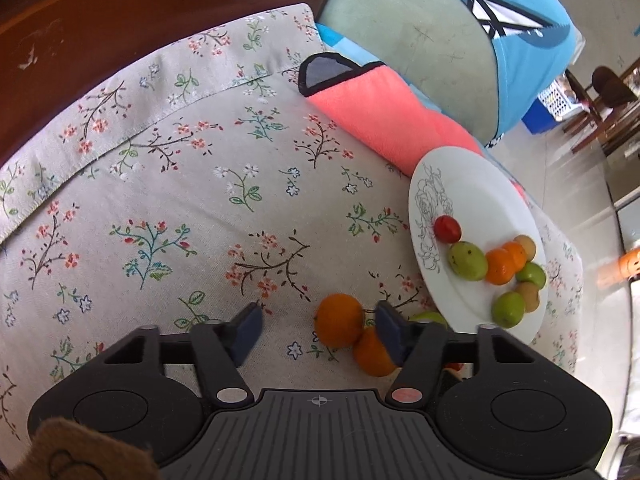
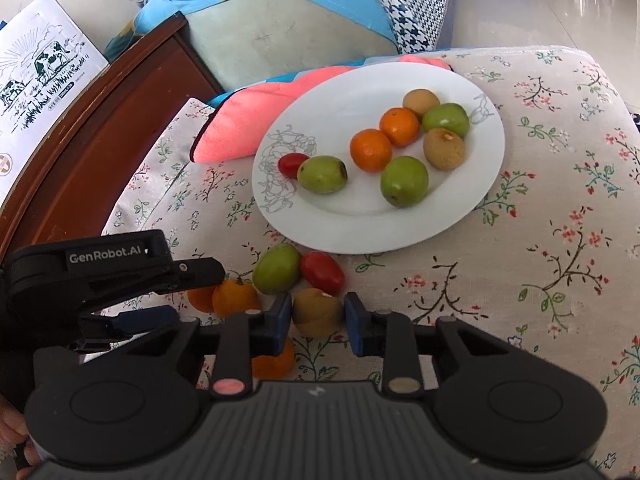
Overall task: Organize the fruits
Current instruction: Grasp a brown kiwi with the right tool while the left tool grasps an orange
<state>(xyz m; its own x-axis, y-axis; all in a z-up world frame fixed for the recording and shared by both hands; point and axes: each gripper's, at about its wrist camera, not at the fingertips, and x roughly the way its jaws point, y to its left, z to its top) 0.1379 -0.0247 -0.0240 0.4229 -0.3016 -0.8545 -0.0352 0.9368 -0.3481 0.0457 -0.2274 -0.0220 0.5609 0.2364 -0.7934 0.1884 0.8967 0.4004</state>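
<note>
1. The step in hand looks like picking loose fruits off the flowered cloth (image 2: 520, 208) and moving them to the white plate (image 2: 472, 184), which already holds eight pieces.
2. The right gripper (image 2: 318, 320) has a brown fruit (image 2: 316, 312) between its fingers, and the pads appear to press both flanks, so I read it as grasped (the contact on the right pad is narrow, so the grip may be light).
3. The left gripper (image 1: 316, 330) is released: an orange (image 1: 339, 320) sits between its fingers, touching or nearly touching the right pad and well clear of the left pad.
4. Next move, as I judge it: lift the brown fruit straight up, carry it ahead of the fingertips to a bare part of the plate, and let the left fingers close on the orange.
5. Just beyond the right fingertips lie a green fruit (image 2: 277, 269) and a red tomato (image 2: 322, 272), touching each other.
6. Hard to make out: a second orange (image 1: 374, 354) is half covered by the left gripper's right finger, and another orange fruit (image 2: 272, 362) hides under the right gripper's left finger.
</note>
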